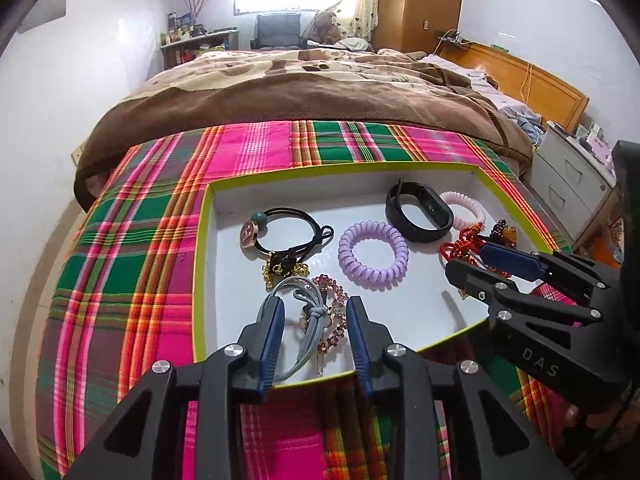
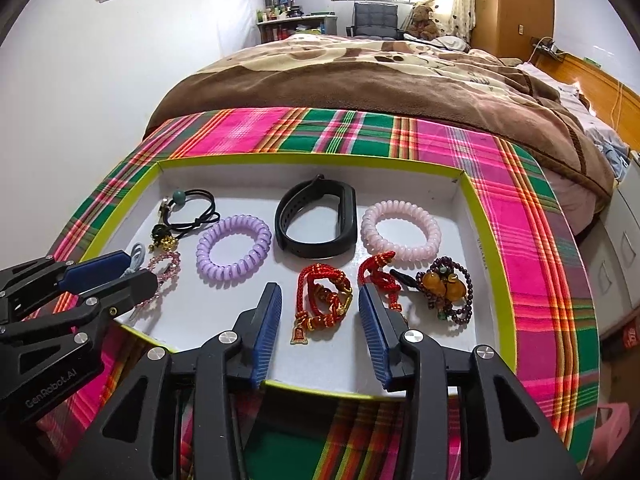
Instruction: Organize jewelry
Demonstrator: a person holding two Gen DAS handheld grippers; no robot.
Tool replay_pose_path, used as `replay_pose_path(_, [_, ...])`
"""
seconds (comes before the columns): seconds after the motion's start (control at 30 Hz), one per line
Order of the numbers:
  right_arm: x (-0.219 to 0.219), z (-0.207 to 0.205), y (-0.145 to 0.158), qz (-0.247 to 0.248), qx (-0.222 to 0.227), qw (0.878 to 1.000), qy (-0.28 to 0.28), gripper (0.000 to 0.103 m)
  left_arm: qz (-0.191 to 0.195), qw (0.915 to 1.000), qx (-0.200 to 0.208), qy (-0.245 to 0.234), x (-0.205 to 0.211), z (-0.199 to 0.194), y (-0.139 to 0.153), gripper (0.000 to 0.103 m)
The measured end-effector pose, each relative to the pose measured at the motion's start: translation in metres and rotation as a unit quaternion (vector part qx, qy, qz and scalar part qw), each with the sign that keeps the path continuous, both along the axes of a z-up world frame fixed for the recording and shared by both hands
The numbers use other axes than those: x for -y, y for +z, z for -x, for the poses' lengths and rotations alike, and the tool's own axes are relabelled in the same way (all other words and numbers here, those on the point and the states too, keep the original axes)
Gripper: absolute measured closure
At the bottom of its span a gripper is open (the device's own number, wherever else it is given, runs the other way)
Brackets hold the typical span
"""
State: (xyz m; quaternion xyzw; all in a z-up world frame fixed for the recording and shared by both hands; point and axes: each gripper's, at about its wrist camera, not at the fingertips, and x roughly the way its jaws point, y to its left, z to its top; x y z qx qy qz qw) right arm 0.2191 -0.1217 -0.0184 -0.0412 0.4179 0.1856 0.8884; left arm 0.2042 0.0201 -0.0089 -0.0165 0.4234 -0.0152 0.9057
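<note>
Both sets of tongs were spread wide with nothing in them: the left tongs [image 1: 316, 340] straddled the grey hair tie [image 1: 308, 320] and the right tongs [image 2: 320, 320] framed the red cord bracelet [image 2: 324, 300], probably lining up grabs. Further back in the tray [image 2: 120, 216] on the plaid tabletop [image 2: 520, 208] sat the purple coil [image 2: 234, 249], black band [image 2: 316, 220] and pink coil [image 2: 400, 226], spaced in a rough row, I think for sorting.
</note>
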Motion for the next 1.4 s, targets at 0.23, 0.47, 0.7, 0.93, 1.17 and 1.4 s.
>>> replay_pose_path(0.23, [0.005,0.021,0.012,-0.009,0.016,1.000,-0.011,0.062,-0.018,0.9995,0.018,0.017,0.007,0.022,0.013,0.071])
replay_pose_path(0.47, [0.011,0.045,0.019,-0.019,0.028,0.999,-0.027,0.059,-0.017,0.9981,0.031,0.052,0.008,0.047,0.023,0.071])
replay_pose_path(0.7, [0.017,0.068,0.033,-0.035,0.043,0.998,-0.040,0.050,-0.029,0.9971,0.040,0.059,0.013,0.068,0.030,0.071])
replay_pose_path(0.93, [0.019,0.086,0.030,-0.033,0.045,0.997,-0.044,0.050,-0.019,0.9970,0.050,0.056,0.018,0.086,0.035,0.071])
replay_pose_path(1.17, [0.019,0.100,0.030,-0.030,0.048,0.998,-0.042,0.050,-0.018,0.9962,0.062,0.059,0.019,0.099,0.039,0.071])
replay_pose_path(1.4, [0.018,0.104,0.032,-0.031,0.050,0.997,-0.041,0.050,-0.020,0.9959,0.061,0.064,0.018,0.101,0.040,0.071])
